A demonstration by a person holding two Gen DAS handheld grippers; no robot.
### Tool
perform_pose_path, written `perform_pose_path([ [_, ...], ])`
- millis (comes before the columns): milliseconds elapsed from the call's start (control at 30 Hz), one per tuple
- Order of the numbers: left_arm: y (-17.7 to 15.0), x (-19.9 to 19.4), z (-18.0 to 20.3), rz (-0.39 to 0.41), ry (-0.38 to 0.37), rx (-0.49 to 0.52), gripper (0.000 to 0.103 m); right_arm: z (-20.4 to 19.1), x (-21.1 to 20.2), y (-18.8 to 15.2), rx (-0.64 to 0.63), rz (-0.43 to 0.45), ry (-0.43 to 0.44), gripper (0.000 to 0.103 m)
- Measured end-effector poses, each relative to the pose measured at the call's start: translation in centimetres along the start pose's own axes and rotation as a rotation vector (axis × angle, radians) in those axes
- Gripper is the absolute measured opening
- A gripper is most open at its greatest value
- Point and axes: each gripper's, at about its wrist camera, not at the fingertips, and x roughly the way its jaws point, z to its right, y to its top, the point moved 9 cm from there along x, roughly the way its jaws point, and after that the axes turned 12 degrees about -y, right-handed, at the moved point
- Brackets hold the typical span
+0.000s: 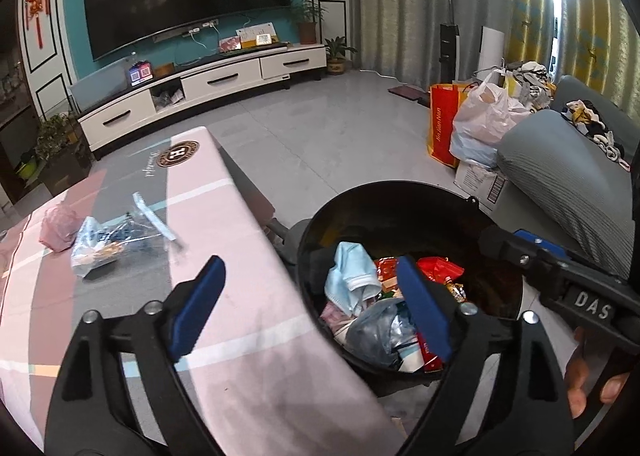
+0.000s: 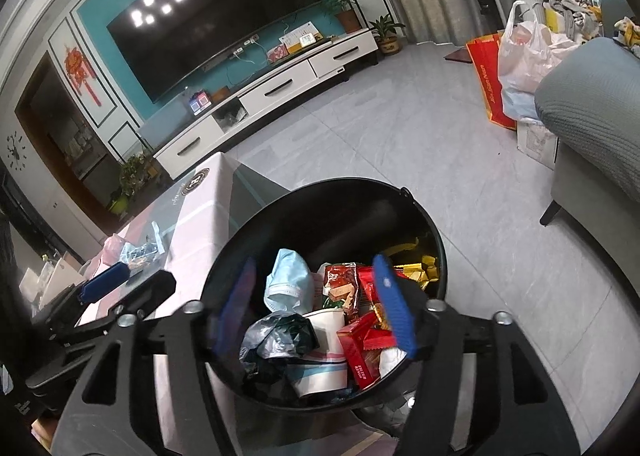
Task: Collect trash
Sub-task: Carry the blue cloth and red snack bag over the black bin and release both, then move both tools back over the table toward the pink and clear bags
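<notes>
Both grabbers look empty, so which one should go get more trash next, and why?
Probably the left gripper should swing left to the clear wrapper on the table. It is open and empty, and nearer than the right gripper, which hangs open over the bin.

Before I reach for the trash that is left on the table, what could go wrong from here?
Three risks, as I judge them:
1. The clear wrapper is thin and lies flat on the table, so the left gripper may slip off it.
2. The pink scrap beside it could be pushed away.
3. The black bin already holds a heaped pile, with the blue mask on top; more pieces may slide out.
</notes>
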Motion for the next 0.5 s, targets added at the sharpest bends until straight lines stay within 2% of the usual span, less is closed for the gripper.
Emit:
perform_pose_path([
  [133, -0.6, -1.5, -1.3, -0.002, 0.019, -0.027, 0.093, -0.5, -1.3, 0.0, -0.013, 0.011, -0.011, 0.08],
  [233, -1.2, -2.9, -2.3, -0.004, 0.039, -0.053, 0.098, -1.1, -2.2, -0.3, -0.027, 0.012, -0.011, 0.085],
  [500, -3.1, -6.3, -5.1, -0.022, 0.055, -0.126, 0.1, -3.8, -4.2, -1.2, -0.079, 0.019, -0.003, 0.089],
])
